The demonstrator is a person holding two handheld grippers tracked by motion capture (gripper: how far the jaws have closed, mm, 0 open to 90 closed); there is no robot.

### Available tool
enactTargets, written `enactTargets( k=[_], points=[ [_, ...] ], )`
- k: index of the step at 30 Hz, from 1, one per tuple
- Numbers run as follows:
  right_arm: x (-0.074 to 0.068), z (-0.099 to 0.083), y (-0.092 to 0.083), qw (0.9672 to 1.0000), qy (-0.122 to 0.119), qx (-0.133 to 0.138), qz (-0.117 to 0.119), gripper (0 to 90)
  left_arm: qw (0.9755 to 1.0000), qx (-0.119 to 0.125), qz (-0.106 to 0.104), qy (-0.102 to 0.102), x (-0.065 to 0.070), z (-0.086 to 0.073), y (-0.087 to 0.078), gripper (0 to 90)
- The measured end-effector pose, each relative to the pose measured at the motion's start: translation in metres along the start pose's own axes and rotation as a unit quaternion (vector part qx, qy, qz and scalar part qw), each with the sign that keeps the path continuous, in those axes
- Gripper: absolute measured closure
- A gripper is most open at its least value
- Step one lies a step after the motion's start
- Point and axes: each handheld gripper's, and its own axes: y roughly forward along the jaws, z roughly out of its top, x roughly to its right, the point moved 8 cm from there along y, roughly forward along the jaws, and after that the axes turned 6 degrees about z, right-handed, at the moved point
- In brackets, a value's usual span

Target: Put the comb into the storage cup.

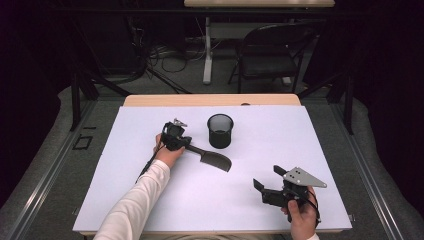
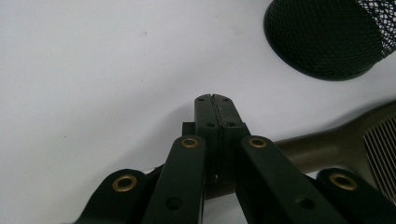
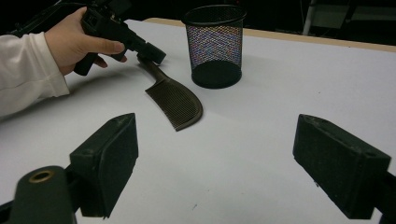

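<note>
Fingers of the left gripper [image 1: 191, 147] are pressed together at the handle end of the comb [image 1: 214, 158], and from the left gripper view the handle seems to pass beneath them, so whether they truly pinch it cannot be told. That comb lies flat on the white table [image 1: 280, 130], just in front of the black mesh cup [image 1: 220, 130] and apart from it. Judging from this, the work is at its start: the comb has not left the table and the cup looks empty. The right gripper [image 1: 267, 181] waits well off to the side, its fingers [image 3: 112, 156] spread wide around nothing.
</note>
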Motion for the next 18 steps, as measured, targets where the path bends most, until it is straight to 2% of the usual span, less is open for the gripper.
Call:
enactTargets(
  k=[9,18],
  points=[
    [-0.0001,0.0001,-0.0001,1.0000,0.004,0.001,0.000,14.0,0.9998,-0.005,-0.013,0.010,0.0035,-0.0054,-0.0021,90.0],
    [-0.0001,0.0000,0.0006,1.0000,0.000,0.001,0.000,14.0,0.9997,-0.005,-0.018,0.014,0.0025,-0.0088,-0.0053,90.0]
  ],
)
